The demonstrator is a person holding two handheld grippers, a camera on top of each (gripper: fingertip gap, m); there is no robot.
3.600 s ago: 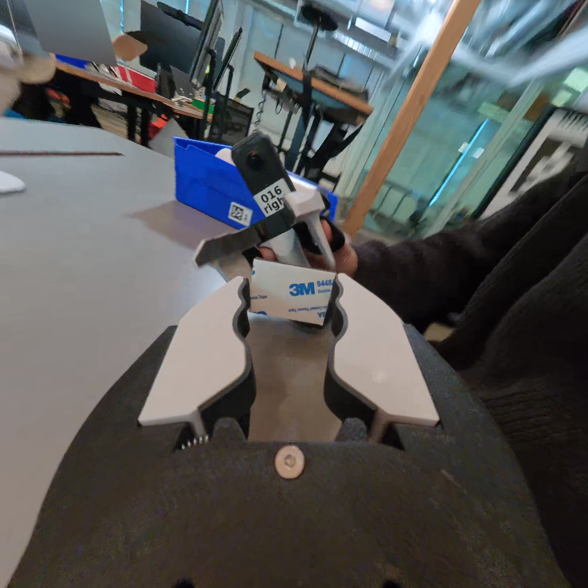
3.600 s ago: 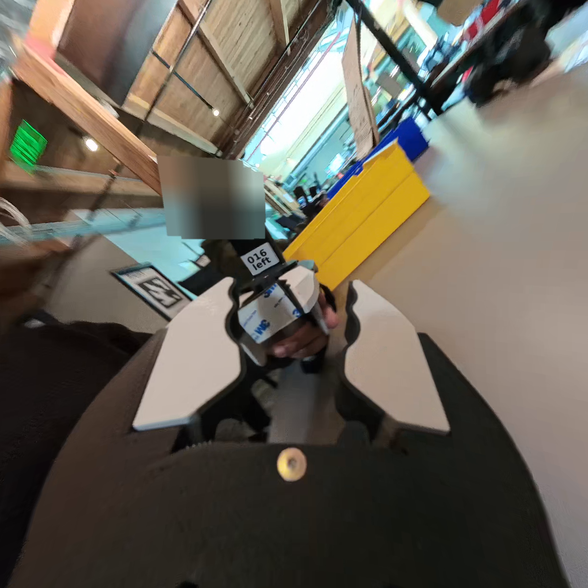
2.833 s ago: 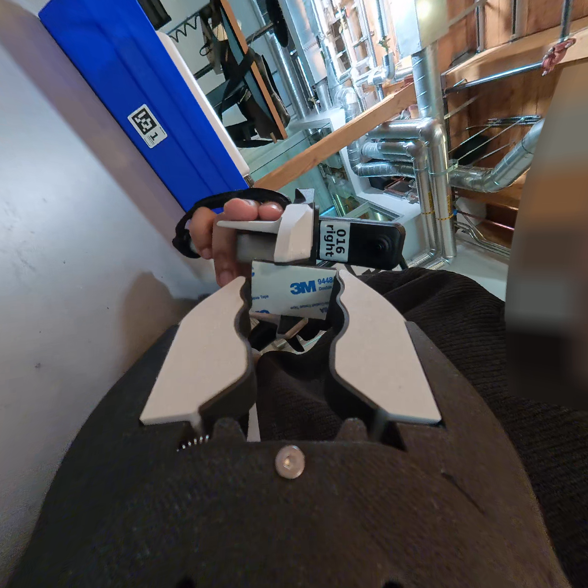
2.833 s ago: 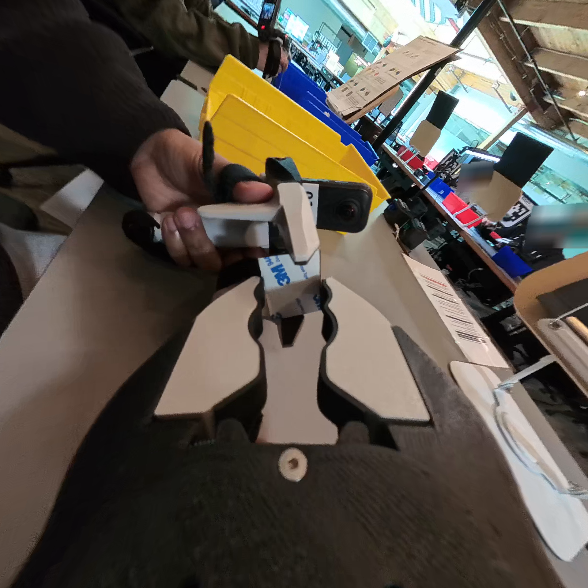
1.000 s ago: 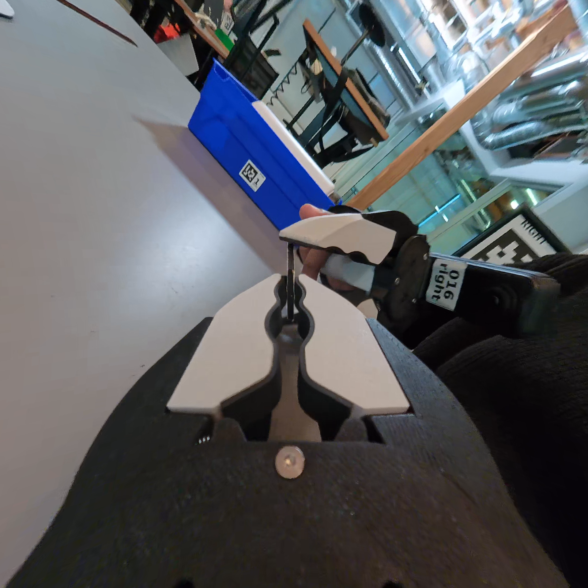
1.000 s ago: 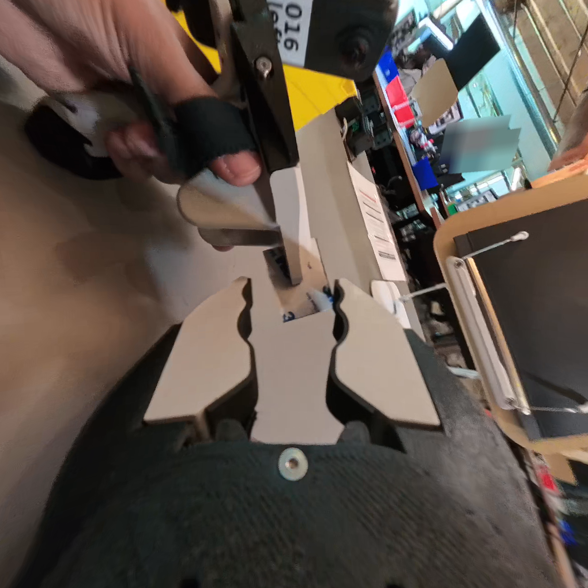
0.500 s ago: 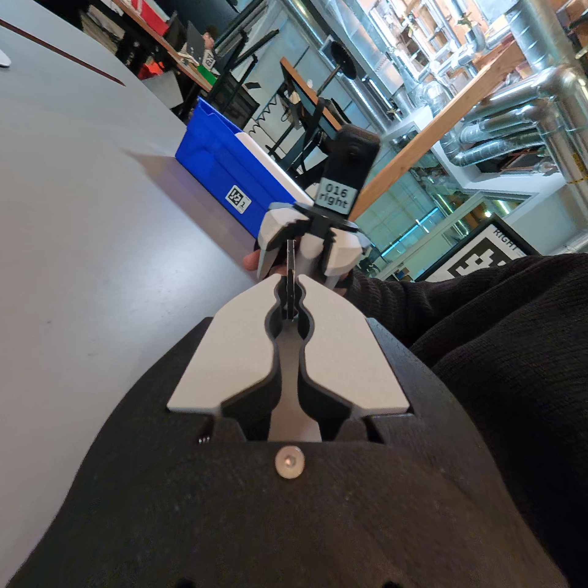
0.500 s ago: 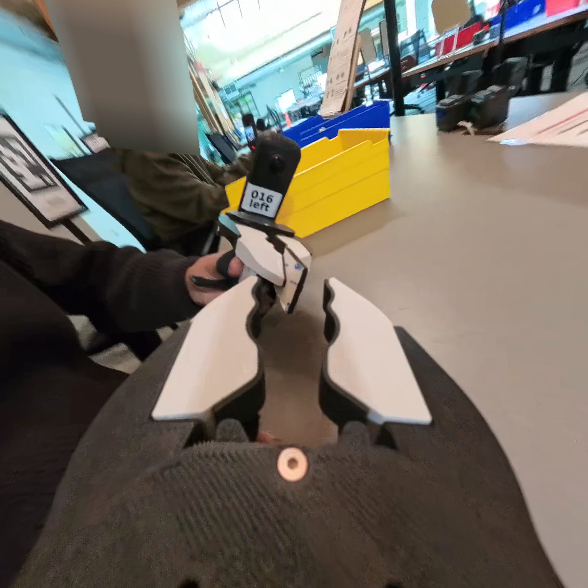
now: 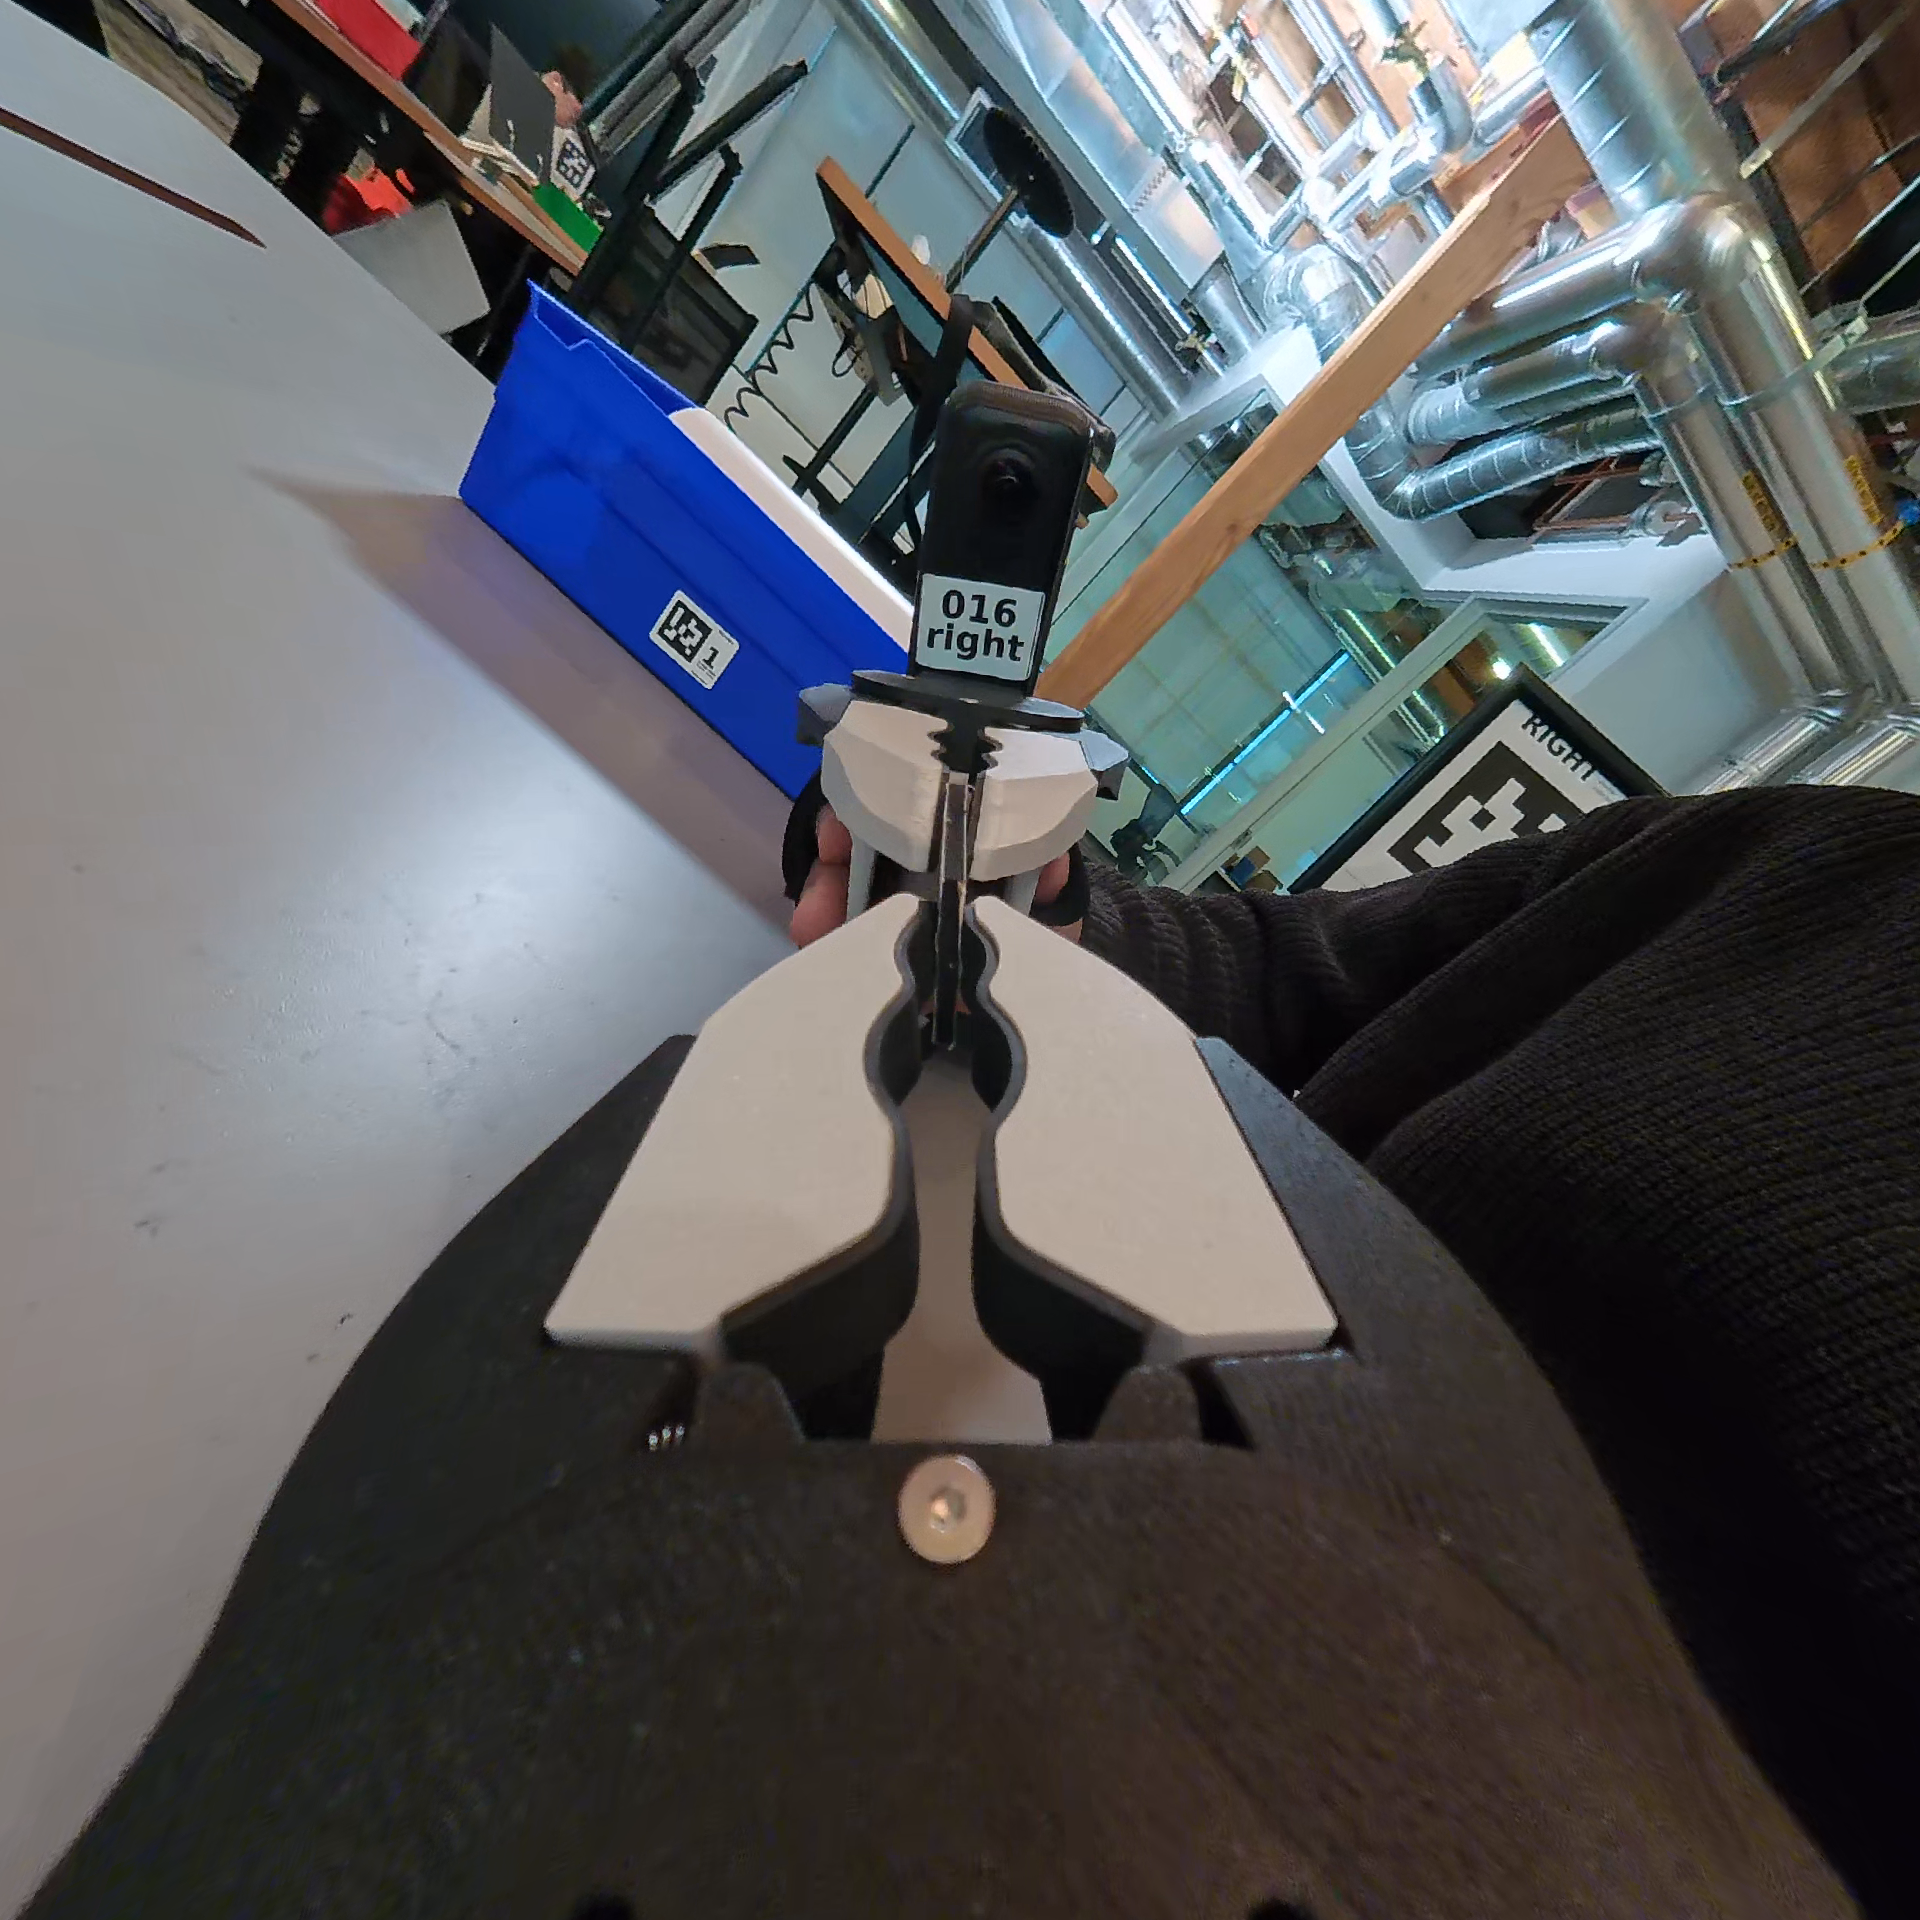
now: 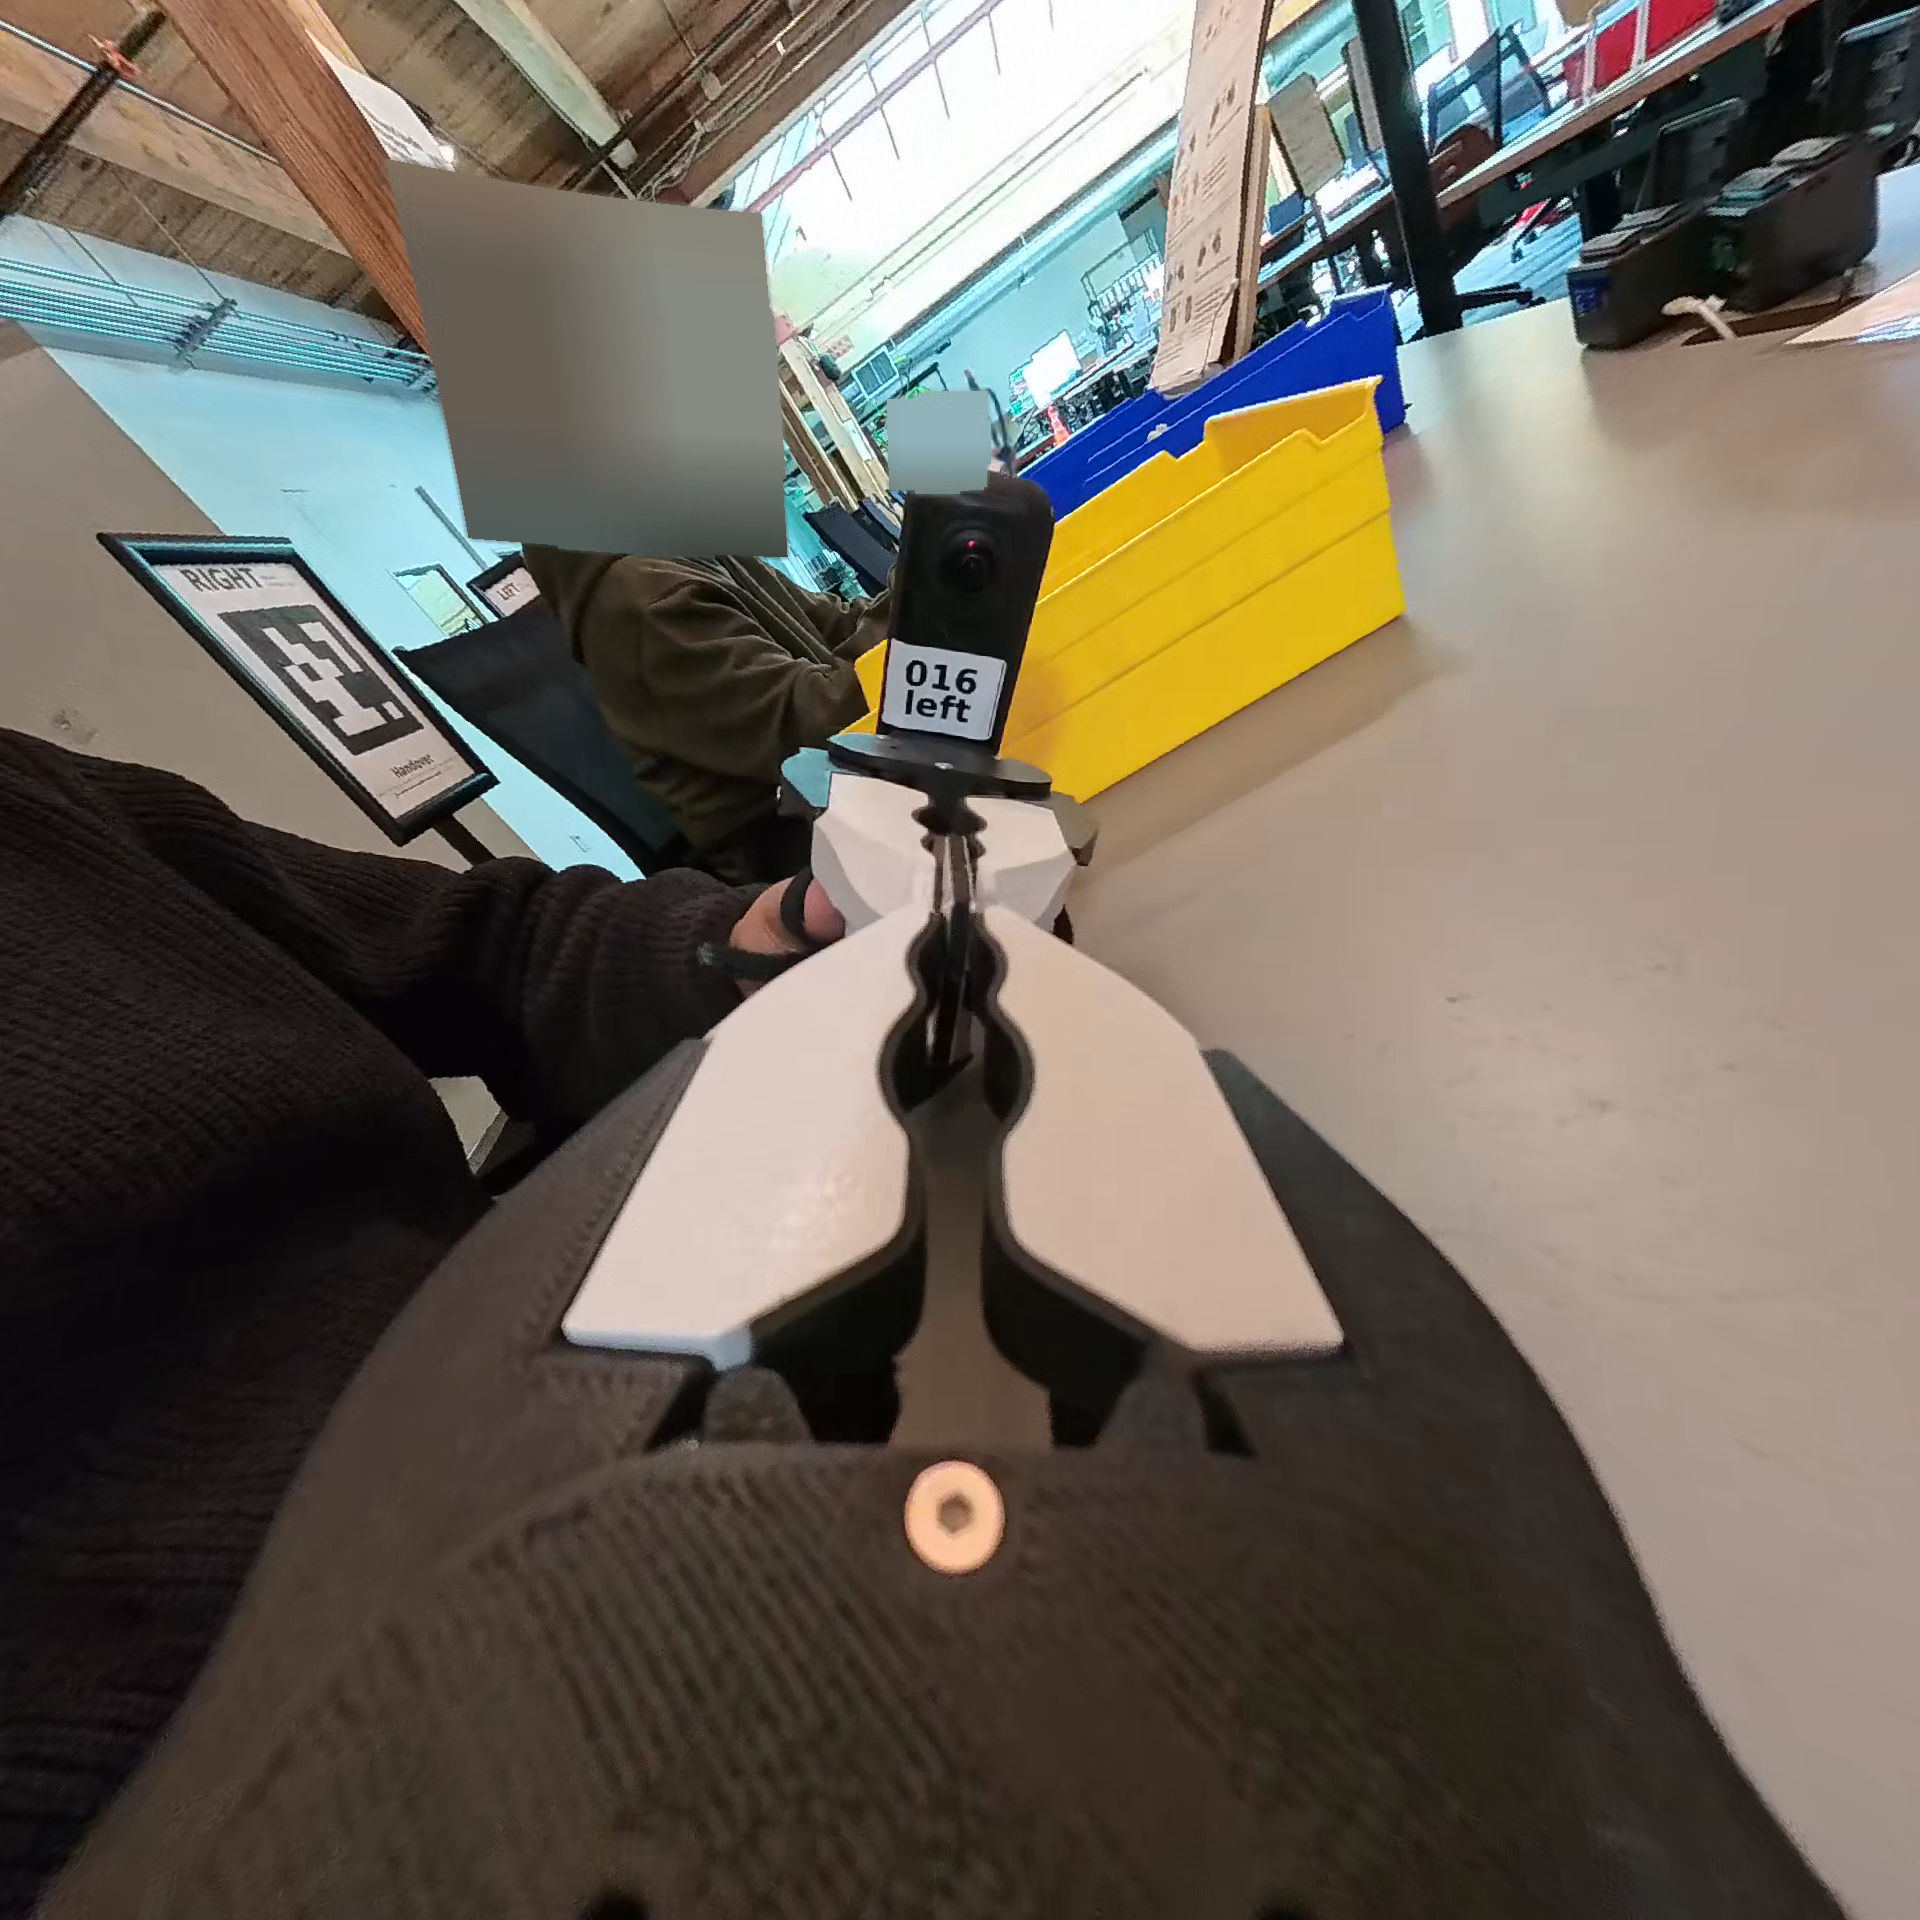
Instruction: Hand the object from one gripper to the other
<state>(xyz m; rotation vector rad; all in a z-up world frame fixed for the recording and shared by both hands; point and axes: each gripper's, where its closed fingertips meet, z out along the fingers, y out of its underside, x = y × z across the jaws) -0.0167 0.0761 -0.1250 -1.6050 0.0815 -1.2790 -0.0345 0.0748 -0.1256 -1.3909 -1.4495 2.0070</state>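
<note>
The object is a thin flat white card with blue print, seen edge-on in both views. In the left wrist view my left gripper (image 9: 943,914) is shut on one end of the card (image 9: 948,987). My right gripper (image 9: 961,821) faces it head-on just beyond and is closed on the card's far end. In the right wrist view my right gripper (image 10: 951,930) is shut on the card (image 10: 951,1008), with the left gripper (image 10: 943,862) opposite, tips nearly touching. Both hold the card above the table edge.
A grey table (image 9: 260,831) lies to the left in the left wrist view, with a blue bin (image 9: 623,540) on it. In the right wrist view a yellow bin (image 10: 1226,582) stands on the table (image 10: 1558,935). A seated person (image 10: 707,665) and a framed sign (image 10: 312,665) are behind.
The right gripper was open beside the card half a second ago and has now closed on it. The left gripper stays shut on the card. Both grippers have lined up head-on.
</note>
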